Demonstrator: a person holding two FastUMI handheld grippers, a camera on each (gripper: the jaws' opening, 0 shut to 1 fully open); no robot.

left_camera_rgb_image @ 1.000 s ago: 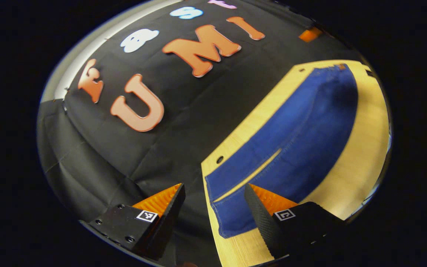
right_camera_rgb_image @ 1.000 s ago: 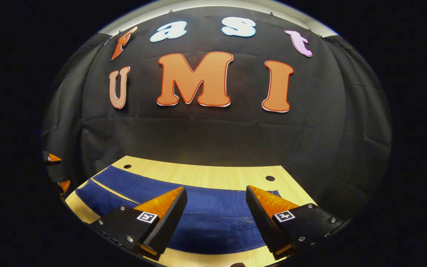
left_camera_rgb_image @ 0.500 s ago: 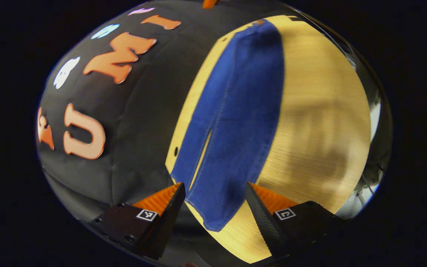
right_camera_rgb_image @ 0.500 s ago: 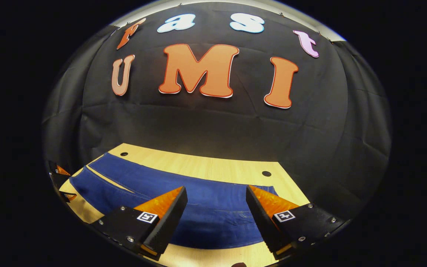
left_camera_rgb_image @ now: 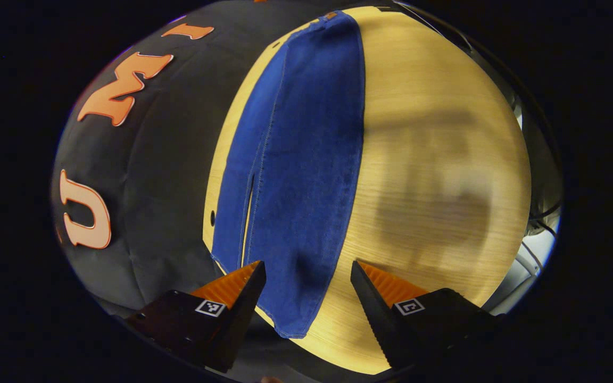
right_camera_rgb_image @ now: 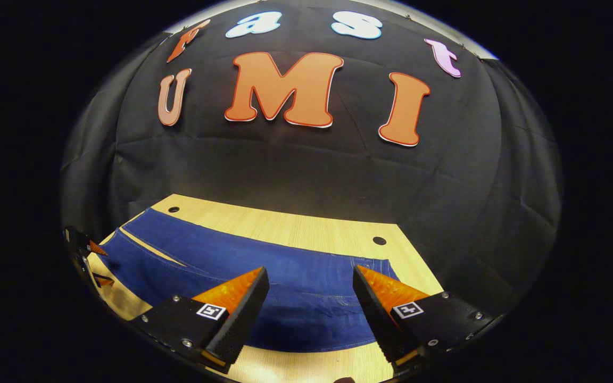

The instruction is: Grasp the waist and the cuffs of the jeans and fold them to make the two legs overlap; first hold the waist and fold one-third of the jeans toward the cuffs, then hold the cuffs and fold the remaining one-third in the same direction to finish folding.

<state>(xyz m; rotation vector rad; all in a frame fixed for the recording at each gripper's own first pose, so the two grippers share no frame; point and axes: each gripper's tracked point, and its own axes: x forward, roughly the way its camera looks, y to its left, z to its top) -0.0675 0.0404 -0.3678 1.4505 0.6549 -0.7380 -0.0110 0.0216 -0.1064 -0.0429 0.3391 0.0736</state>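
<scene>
Lying flat between the left tongs (left_camera_rgb_image: pixel 306 298), jeans (left_camera_rgb_image: pixel 296 175) untouched.

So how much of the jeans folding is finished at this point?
Nothing is folded yet. The jeans lie flat and full length on the wooden table, legs side by side. In hand: the open left gripper hovers at the cuff end, the open right gripper above the waist end. Left: overlapping the legs, then both one-third folds.

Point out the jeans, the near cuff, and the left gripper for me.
jeans (left_camera_rgb_image: pixel 306 159), left gripper view, mid-leg denim.
near cuff (left_camera_rgb_image: pixel 290 324), left gripper view, hem at the table edge.
left gripper (left_camera_rgb_image: pixel 306 282), left gripper view, midway between its open fingertips, over the cuff end.
</scene>
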